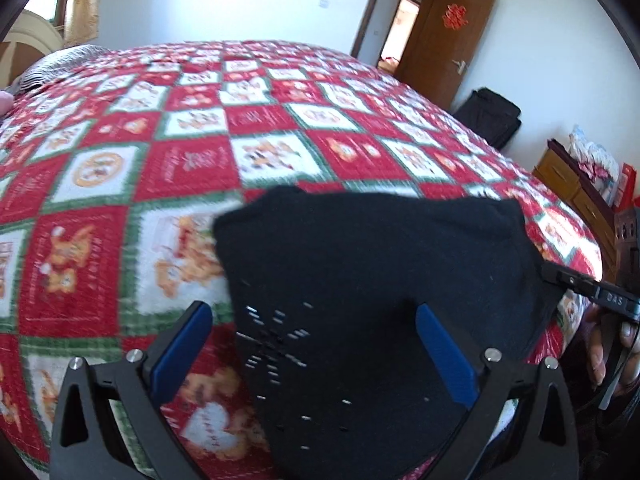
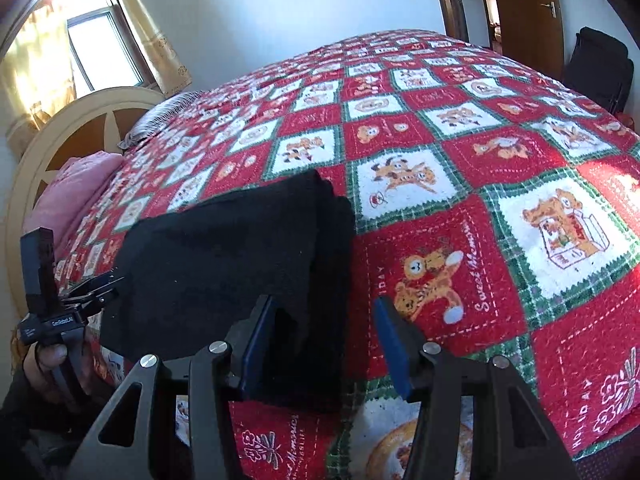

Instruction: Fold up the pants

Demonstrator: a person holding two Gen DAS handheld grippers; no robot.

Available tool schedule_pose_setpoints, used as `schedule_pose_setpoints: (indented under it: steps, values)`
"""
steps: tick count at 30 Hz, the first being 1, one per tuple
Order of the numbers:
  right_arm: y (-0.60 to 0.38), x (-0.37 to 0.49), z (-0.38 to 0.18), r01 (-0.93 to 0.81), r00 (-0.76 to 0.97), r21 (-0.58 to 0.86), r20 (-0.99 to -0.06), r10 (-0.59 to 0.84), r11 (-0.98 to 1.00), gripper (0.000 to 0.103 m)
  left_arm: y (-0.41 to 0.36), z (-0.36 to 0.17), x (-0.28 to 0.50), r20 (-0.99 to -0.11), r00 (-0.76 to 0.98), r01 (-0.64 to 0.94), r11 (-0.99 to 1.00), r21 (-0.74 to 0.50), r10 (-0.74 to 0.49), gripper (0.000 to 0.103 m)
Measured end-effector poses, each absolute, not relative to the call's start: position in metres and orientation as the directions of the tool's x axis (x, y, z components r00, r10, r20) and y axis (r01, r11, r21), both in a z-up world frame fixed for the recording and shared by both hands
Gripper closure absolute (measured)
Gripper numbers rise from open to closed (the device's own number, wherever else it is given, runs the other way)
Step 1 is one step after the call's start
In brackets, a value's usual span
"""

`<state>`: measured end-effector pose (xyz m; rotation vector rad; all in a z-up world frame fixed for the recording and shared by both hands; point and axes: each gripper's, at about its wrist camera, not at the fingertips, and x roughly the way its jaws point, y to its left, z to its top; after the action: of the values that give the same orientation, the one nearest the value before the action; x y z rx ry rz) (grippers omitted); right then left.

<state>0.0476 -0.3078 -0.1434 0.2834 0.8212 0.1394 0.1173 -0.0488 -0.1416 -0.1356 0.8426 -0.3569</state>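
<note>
The black pants (image 1: pixel 372 264) lie folded into a thick rectangle on the red checked quilt (image 1: pixel 168 168), near the bed's front edge. My left gripper (image 1: pixel 316 344) is open wide and hovers over the pants' near left part, its blue pads not touching the cloth. In the right wrist view the pants (image 2: pixel 224 264) sit to the left. My right gripper (image 2: pixel 326 340) is open, with the pants' near right corner between its jaws beside the left pad (image 2: pixel 258 348); the right pad stands clear over the quilt. The left gripper (image 2: pixel 108 286) shows at the pants' left edge, held by a hand.
The quilt (image 2: pixel 480 184) covers the whole bed. A cream headboard (image 2: pixel 60 128) and a pink pillow (image 2: pixel 76 188) are at the far left. A brown door (image 1: pixel 452 36), a black bag (image 1: pixel 490 116) and a wooden drawer unit (image 1: pixel 568 184) stand at the right.
</note>
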Motion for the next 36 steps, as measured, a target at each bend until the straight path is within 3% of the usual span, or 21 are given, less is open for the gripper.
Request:
schedule_pose_setpoints:
  steps: [6,16,18,26,30,32,34,36]
  values:
    - [-0.316,0.063,-0.152,0.003,0.650,0.374,-0.705,0.283,0.927,0.050,-0.040,-0.149,0.127,-0.695,0.599,0.234,0.917,-0.324,-0.399,0.000]
    - [-0.318,0.095,-0.165,-0.019,0.626,0.467,-0.684,0.375,0.884,0.051,-0.054,-0.154,0.132,-0.673,0.624,0.285,0.918,-0.278,-0.397,0.000]
    - [-0.316,0.089,-0.164,-0.037,0.618,0.464,-0.686,0.385,0.885,0.058,-0.052,-0.153,0.134,-0.686,0.605,0.294,0.914,-0.279,-0.404,0.000]
    - [-0.317,0.084,-0.164,-0.062,0.629,0.515,-0.645,0.434,0.855,0.071,-0.055,-0.153,0.134,-0.683,0.607,0.296,0.914,-0.279,-0.405,0.000]
    - [-0.316,0.083,-0.166,-0.071,0.632,0.523,-0.635,0.444,0.850,0.073,-0.055,-0.152,0.133,-0.678,0.611,0.296,0.913,-0.282,-0.408,0.000]
    - [-0.316,0.083,-0.166,-0.068,0.632,0.523,-0.636,0.442,0.849,0.073,-0.056,-0.152,0.132,-0.674,0.614,0.300,0.911,-0.284,-0.412,0.003]
    - [-0.313,0.080,-0.161,-0.080,0.641,0.511,-0.631,0.437,0.856,0.074,-0.055,-0.149,0.130,-0.667,0.606,0.316,0.900,-0.299,-0.434,0.017]
    - [-0.308,0.075,-0.154,-0.104,0.654,0.496,-0.619,0.435,0.862,0.075,-0.053,-0.148,0.130,-0.665,0.600,0.313,0.895,-0.317,-0.445,0.021]
